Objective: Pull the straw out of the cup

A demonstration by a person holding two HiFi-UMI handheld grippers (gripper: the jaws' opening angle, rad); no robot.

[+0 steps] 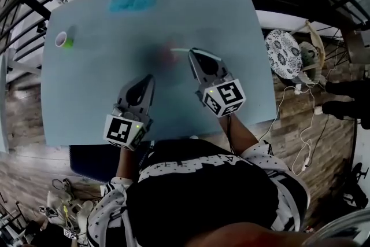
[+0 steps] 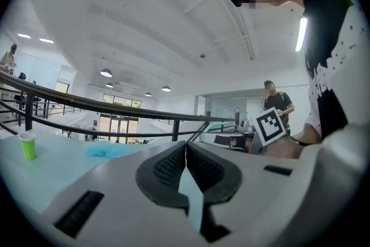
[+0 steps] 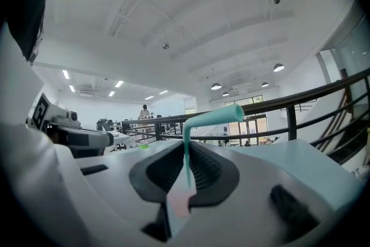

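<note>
On a pale blue table [image 1: 75,95], black railings [image 2: 140,110] and a white lamp-lit hall beyond, left gripper [image 2: 186,150] pinched together, empty, right gripper [image 3: 188,153] clamping the teal straw [image 3: 214,117] — pink cup [image 3: 179,201] beneath.

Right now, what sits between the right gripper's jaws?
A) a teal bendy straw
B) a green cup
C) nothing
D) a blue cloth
A: in the right gripper view, the right gripper has its jaws closed on the stem of the teal straw, whose bent top sticks out above them.
</note>
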